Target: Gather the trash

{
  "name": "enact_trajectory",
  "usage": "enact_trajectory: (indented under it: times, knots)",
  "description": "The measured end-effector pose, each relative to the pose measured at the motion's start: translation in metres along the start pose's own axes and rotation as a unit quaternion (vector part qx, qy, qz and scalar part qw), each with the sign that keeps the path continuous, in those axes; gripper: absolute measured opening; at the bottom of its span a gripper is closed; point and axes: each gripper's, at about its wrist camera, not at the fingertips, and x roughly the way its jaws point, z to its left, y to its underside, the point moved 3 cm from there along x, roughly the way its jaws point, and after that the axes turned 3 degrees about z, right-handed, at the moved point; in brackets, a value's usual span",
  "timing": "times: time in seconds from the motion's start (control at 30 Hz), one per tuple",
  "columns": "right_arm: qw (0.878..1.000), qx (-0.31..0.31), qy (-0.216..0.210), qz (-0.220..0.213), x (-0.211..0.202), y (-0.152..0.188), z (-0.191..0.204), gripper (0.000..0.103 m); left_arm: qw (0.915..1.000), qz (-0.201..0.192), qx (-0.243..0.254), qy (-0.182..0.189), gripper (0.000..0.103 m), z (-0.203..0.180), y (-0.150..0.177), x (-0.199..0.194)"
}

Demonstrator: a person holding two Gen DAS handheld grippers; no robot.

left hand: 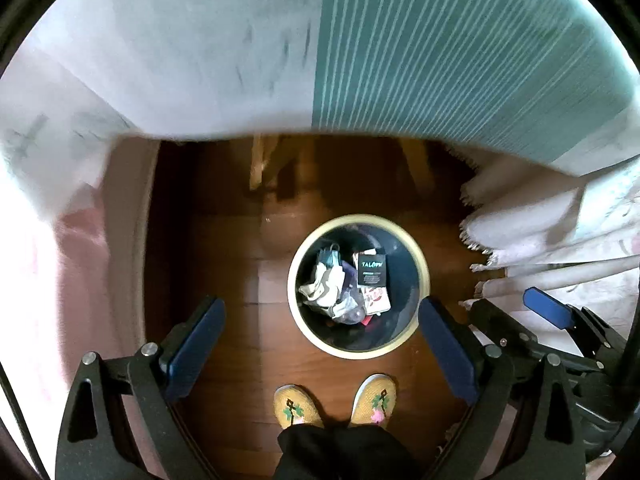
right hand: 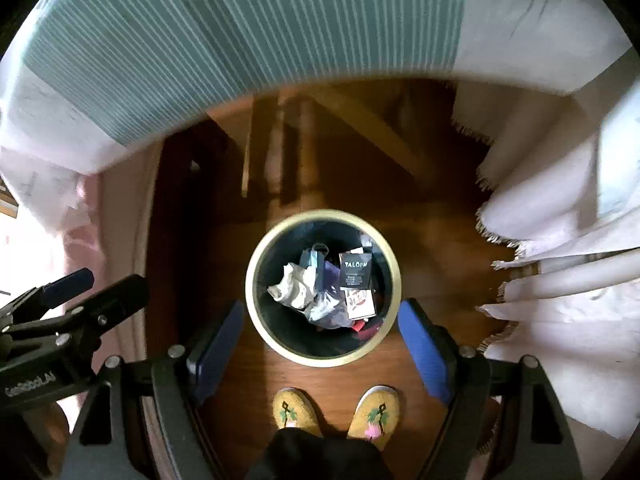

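Fingers on our left gripper [left hand: 320, 344] and right gripper [right hand: 320, 344] are both spread wide, holding nothing, hovering over the round trash bin [left hand: 421, 276] on the wooden floor [left hand: 224, 264]. Crumpled wrappers [right hand: 296, 284] and a black packet [right hand: 356, 272] sit inside it, just ahead of our yellow slippers [right hand: 374, 416].

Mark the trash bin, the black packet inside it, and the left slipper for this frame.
trash bin [right hand: 260, 320]: right wrist view, on its cream rim.
black packet [right hand: 355, 275]: right wrist view, middle of its printed face.
left slipper [left hand: 294, 406]: left wrist view, on the embroidered top.
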Motion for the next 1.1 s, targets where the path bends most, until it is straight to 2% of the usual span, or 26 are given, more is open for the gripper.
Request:
enact_trajectory:
  times: [0.27,0.47,0.7,0.87,1.1]
  knots:
    - [1.0,0.004,0.001,-0.03,-0.093,-0.012,0.014,0.08,0.999,-0.044,0.003,-0.006,0.096,-0.008,-0.014,-0.096]
    - [0.998,-0.002,0.025,-0.055,-0.164,-0.023,0.024,0.08,0.997,-0.077,-0.005,-0.008,0.096,-0.013,-0.026,-0.169]
    - [0.996,-0.009,0.017,-0.092,-0.233,-0.037,0.032,0.08,0.992,-0.125,-0.001,-0.018,0.096,-0.024,-0.038,-0.245]
    - [0.992,-0.018,0.008,-0.126,-0.271,-0.046,0.04,0.08,0.9886,-0.149,-0.005,-0.021,0.096,-0.029,-0.043,-0.278]
    - [0.989,-0.022,0.013,-0.147,-0.295,-0.052,0.046,0.08,0.9886,-0.148,-0.024,-0.013,0.096,-0.034,-0.042,-0.287]
